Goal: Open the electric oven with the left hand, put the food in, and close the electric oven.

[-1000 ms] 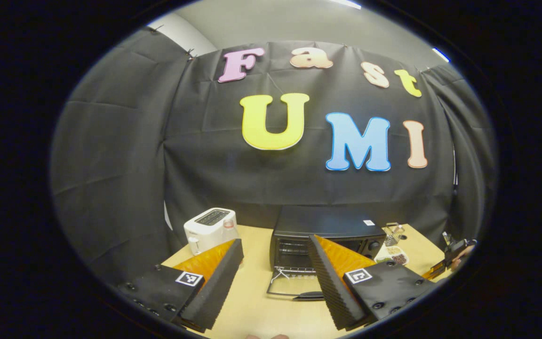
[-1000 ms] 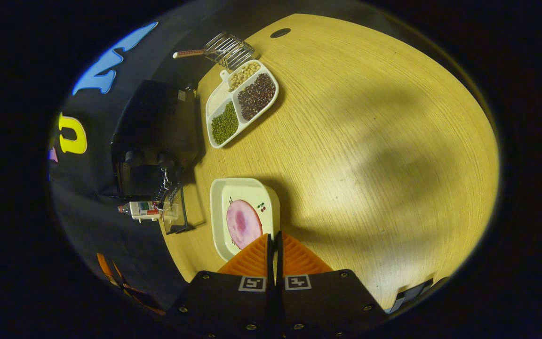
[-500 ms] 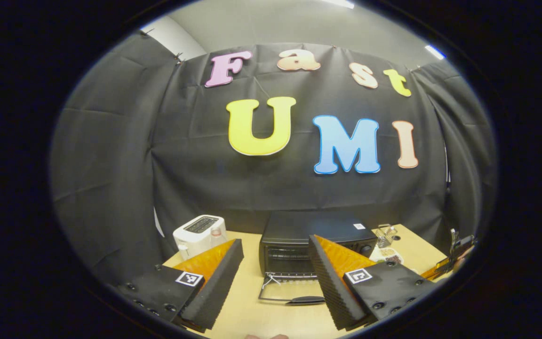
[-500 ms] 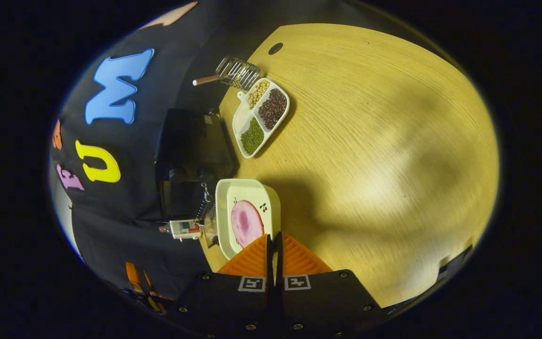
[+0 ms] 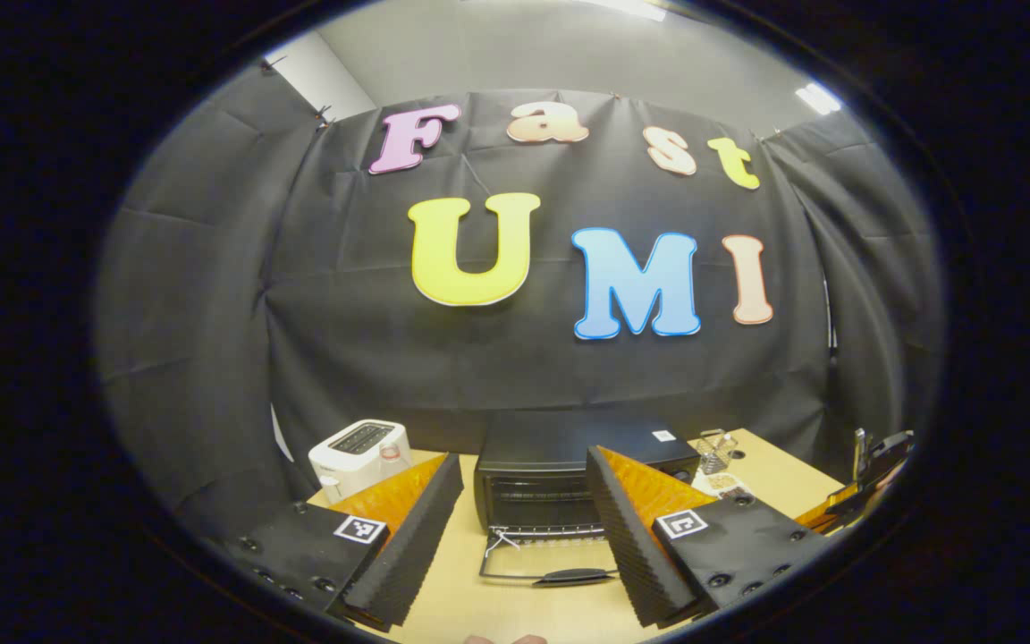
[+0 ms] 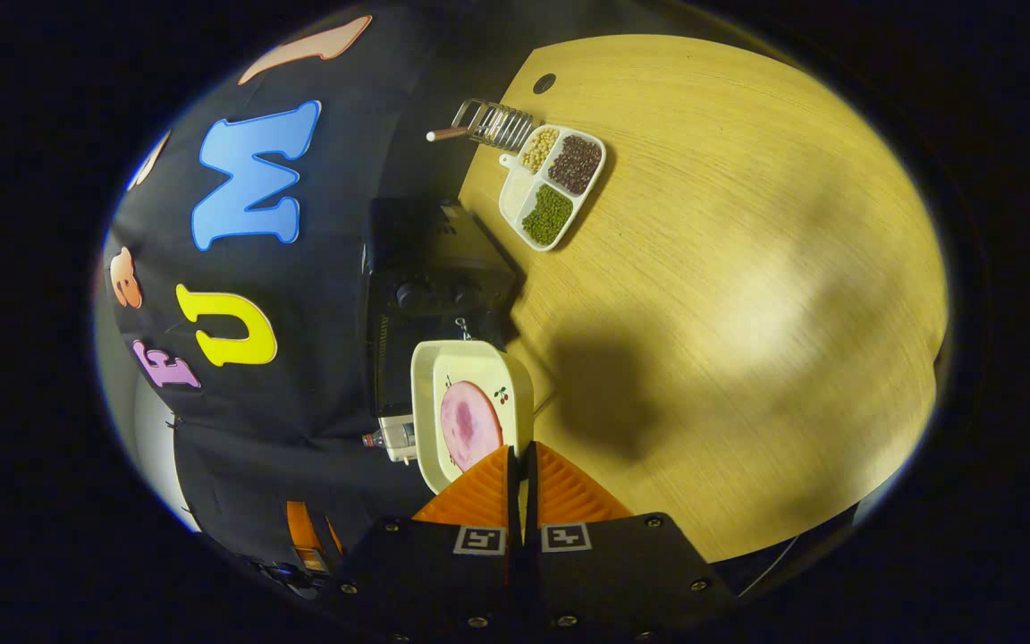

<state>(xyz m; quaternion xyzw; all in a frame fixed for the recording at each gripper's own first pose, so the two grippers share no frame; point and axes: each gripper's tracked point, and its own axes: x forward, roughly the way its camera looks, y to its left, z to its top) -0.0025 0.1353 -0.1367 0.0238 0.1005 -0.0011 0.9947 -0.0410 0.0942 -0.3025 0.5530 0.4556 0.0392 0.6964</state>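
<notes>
Left gripper view, left to right: white two-slot toaster (image 5: 359, 446) at the table's back left; left gripper (image 5: 524, 519) with fingers spread wide, nothing between them; black electric oven (image 5: 569, 465) behind, its glass door (image 5: 546, 563) folded down flat on the pale wooden table (image 5: 515, 613). Right gripper view: oven (image 6: 430, 286) left of centre; right gripper (image 6: 520, 470) clenched on the near rim of a cream square plate (image 6: 470, 407) carrying a pink round ham slice (image 6: 468, 425), plate held aloft in front of the oven. White three-compartment tray of beans (image 6: 552, 185) lies farther right, beside a wire rack (image 6: 493, 125).
</notes>
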